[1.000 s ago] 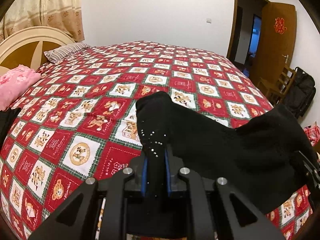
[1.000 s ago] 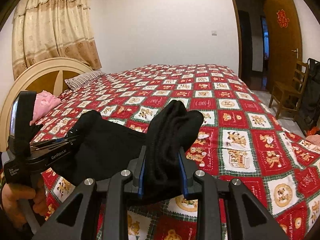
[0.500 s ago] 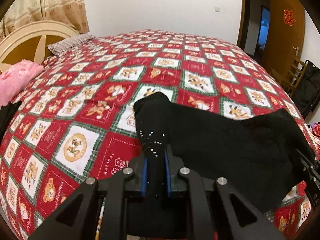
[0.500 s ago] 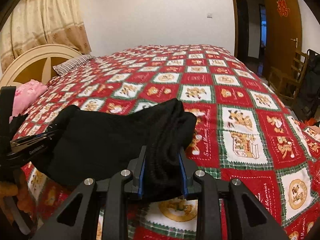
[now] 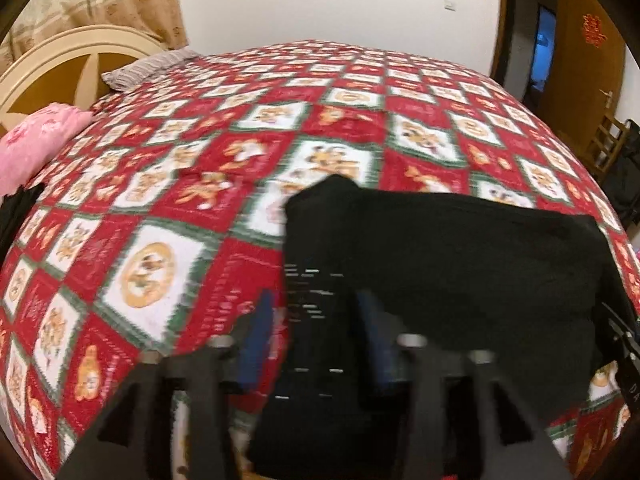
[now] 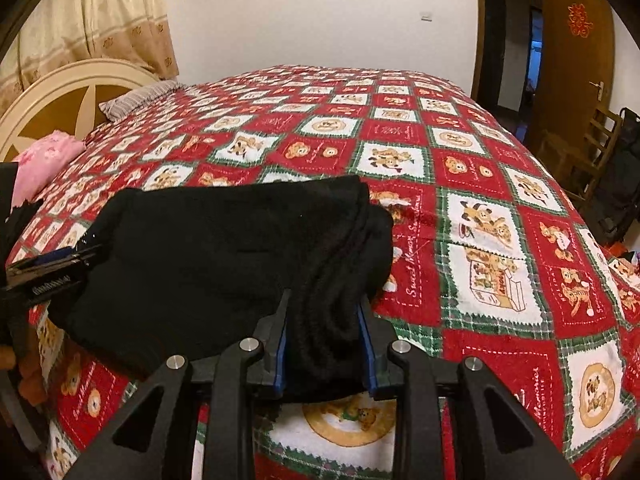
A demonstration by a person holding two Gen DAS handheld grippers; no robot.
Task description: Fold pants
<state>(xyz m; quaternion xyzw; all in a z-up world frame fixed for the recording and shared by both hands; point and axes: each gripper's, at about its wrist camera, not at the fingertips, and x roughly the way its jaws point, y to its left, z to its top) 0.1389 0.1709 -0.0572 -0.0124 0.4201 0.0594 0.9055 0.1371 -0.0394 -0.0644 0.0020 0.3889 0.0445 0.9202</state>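
Black pants [image 5: 440,256] lie folded on the red patchwork bedspread [image 5: 192,200] near the bed's front edge. They also show in the right wrist view [image 6: 224,248]. My left gripper [image 5: 316,320] has its jaws spread; the pants' left end with small studs lies loose between them. The view is blurred. My right gripper [image 6: 324,320] is shut on the pants' bunched right end, low over the bedspread [image 6: 480,208]. The left gripper also shows at the left edge of the right wrist view [image 6: 48,268].
A cream headboard [image 6: 60,96], a striped pillow [image 6: 136,98] and a pink cushion [image 6: 44,158] are at the far left. A wooden chair [image 6: 580,148], a dark bag and an open door are at the right. Dark cloth [image 5: 16,212] lies at the left edge.
Both grippers have lowered the pants onto the bedspread and moved forward. The left gripper's jaws have opened and let go of the left end.
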